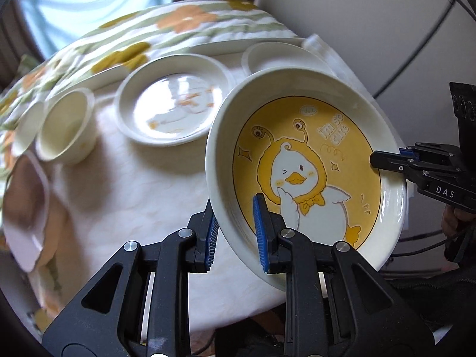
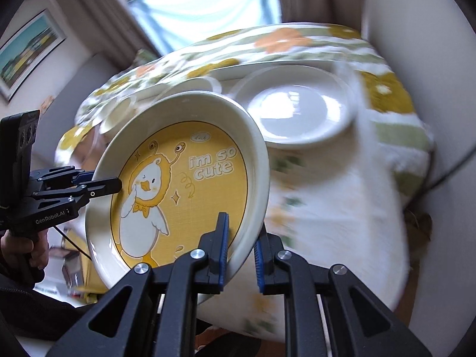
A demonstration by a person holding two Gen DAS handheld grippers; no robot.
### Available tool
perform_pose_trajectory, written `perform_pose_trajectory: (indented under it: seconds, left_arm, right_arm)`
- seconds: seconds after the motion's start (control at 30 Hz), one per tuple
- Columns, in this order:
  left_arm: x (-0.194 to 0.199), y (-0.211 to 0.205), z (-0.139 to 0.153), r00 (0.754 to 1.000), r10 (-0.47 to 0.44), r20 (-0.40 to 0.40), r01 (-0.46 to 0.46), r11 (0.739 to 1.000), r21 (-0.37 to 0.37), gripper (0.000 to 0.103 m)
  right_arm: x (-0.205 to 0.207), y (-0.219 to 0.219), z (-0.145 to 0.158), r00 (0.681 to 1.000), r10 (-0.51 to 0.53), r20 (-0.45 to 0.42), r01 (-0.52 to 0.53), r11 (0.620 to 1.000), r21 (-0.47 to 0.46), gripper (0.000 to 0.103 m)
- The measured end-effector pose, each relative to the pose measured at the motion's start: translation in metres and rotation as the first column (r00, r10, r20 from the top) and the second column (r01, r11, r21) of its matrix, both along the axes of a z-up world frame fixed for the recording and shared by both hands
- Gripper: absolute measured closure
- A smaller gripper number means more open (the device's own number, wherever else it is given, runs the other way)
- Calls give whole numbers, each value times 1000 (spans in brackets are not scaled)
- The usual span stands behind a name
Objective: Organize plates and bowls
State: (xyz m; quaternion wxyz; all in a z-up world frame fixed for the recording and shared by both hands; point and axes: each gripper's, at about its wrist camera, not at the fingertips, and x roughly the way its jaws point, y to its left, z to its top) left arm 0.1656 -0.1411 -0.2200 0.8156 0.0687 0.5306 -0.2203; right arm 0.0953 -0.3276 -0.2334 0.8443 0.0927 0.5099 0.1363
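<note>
A deep white plate with a yellow duck picture and the words "i'm so cute" (image 1: 309, 160) (image 2: 178, 184) hangs tilted above the table, held by both grippers at opposite rims. My left gripper (image 1: 235, 208) is shut on the plate's near rim, one blue pad inside and one outside. In the left wrist view my right gripper (image 1: 386, 157) clamps the far right rim. My right gripper (image 2: 242, 232) pinches the rim in its own view, and there the left gripper (image 2: 104, 180) grips the left rim, a hand below it.
On the table's white and floral cloth (image 1: 134, 184) stand a shallow white plate with a faint duck print (image 1: 172, 107), a small white bowl (image 1: 67, 128) and another bowl (image 1: 273, 56) behind. A plain white plate (image 2: 297, 110) sits at the back right. A wall stands close on the right.
</note>
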Motion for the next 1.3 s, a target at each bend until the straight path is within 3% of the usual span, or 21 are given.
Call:
perform_pose_trajectory:
  seconds: [0.3,0.53,0.87,1.3]
  left_arm:
    - [-3,123,-23,984,167,-58,-166,986,28,84]
    - [-5,185,-58,973,191,-127,-189,982,31,84]
    - [3,209,-79,981,164,-100,-163,986,15,84]
    - [4,209,-81,978,185,-92,-183,983,25,84]
  right_arm:
    - [29,119,-24,987,156,-46,-154,987,34,89]
    - [36,174,-54,976,190,-111,-186,982,40,89]
    - [45,194,-69,985,154,-80,-151,988,41,89]
    - [47,198,-68,986,129,-104,-130,992,-1,87]
